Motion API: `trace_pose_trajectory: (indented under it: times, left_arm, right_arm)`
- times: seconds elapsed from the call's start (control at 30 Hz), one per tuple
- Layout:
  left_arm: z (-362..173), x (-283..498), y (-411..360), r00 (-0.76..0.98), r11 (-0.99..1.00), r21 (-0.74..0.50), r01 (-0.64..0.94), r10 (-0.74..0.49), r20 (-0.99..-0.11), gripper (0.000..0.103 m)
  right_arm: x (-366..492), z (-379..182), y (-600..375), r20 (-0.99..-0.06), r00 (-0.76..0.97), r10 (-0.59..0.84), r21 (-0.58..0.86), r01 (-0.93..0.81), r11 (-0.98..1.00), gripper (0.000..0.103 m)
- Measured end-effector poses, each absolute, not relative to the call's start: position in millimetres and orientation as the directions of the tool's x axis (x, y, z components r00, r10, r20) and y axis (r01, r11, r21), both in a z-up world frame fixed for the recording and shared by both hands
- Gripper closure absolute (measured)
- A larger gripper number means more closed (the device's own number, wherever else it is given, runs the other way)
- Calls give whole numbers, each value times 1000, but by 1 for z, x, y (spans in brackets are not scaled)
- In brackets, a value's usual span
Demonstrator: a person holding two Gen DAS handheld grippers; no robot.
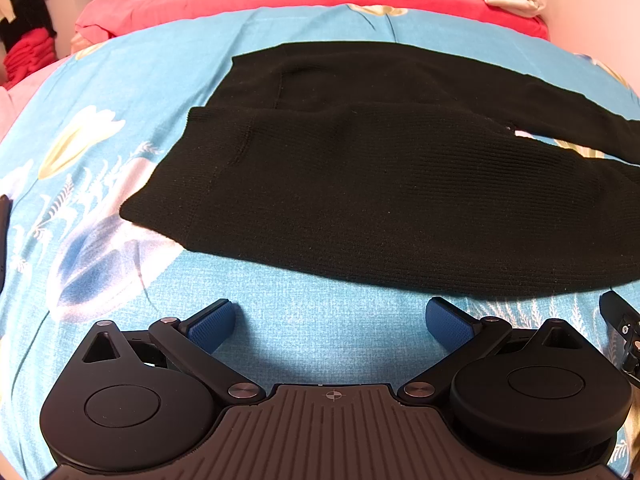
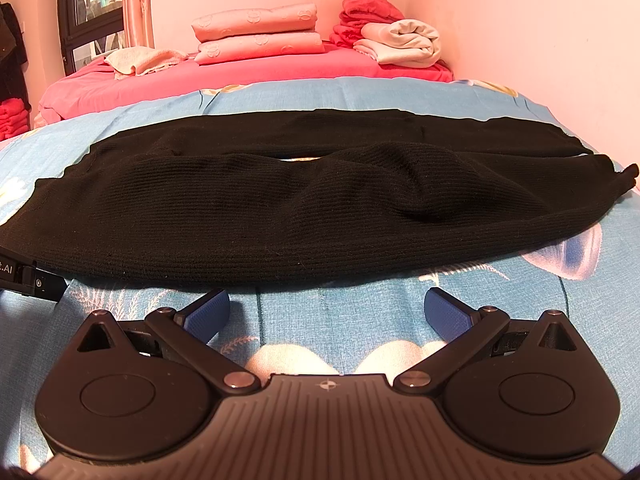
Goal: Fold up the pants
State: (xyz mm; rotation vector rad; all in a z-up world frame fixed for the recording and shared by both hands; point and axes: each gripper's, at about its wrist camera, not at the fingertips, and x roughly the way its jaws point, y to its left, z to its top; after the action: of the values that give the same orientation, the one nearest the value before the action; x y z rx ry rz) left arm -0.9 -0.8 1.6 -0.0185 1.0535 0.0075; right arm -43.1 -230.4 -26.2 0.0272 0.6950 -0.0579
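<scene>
Black knit pants [image 1: 380, 184] spread flat on blue floral bed sheet [image 1: 120, 92], left claw [image 1: 330, 322] spread wide, right claw [image 2: 327, 316] spread wide, both empty, just short of near hem.

A blue floral sheet [image 2: 360, 96] fronts a red blanket [image 2: 240, 76] bearing folded pink bedding [image 2: 256, 32].

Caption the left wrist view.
Open left gripper poised before black pants spread on a blue floral bedsheet.
</scene>
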Motion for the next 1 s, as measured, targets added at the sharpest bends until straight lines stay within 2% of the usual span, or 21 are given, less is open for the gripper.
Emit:
trace_pose_trajectory:
  times: [1.0]
  left_arm:
    - [2,-1,-1,496,1000,-11,-15,-2,-868,0]
  right_arm:
    - [-46,-20,-229,-625,779,-54,-3,67,998,0]
